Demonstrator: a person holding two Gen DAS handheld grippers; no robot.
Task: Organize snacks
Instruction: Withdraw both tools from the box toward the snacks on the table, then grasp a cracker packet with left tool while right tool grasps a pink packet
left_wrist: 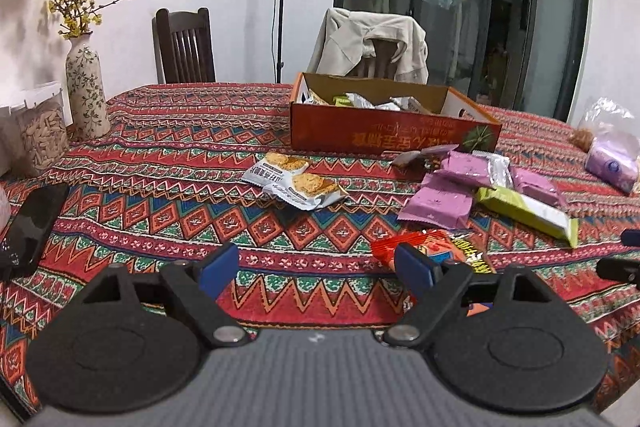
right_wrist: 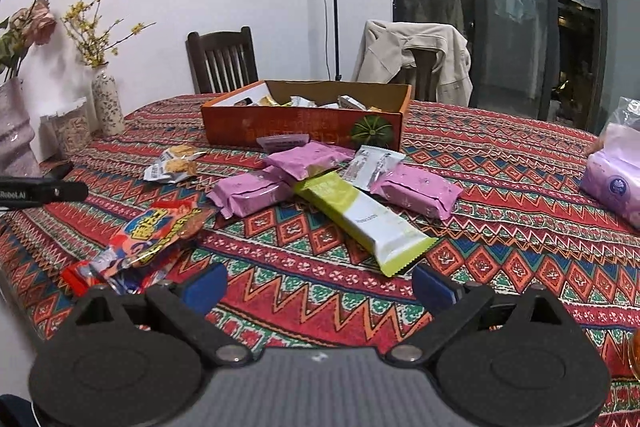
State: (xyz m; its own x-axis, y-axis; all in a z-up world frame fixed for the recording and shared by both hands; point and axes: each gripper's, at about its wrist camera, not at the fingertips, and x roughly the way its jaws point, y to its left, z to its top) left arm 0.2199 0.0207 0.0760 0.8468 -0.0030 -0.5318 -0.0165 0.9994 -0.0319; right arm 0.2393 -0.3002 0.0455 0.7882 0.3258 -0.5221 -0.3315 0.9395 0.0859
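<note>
Snacks lie partly sorted: several packets already sit in the orange box (right_wrist: 304, 131), while pink packets (right_wrist: 416, 189), a green bar (right_wrist: 360, 223), cracker packets (left_wrist: 292, 179) and a red bag (right_wrist: 160, 231) remain loose on the tabletop (right_wrist: 500, 163). Left gripper (left_wrist: 316, 267) and right gripper (right_wrist: 316, 285) hover with fingers spread, holding nothing.

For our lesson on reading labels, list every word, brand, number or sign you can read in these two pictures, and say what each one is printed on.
"Robot.AI", partly cut off, in white on the black left gripper body.
Orange cardboard box: yellow characters, upside down, too blurred to read.
Cracker packets: dark print, unreadable.
Red snack bag: yellow lettering, unreadable.
Green and white wafer pack: small grey word, too small.
Tissue pack: round blue logo, unreadable.
</note>
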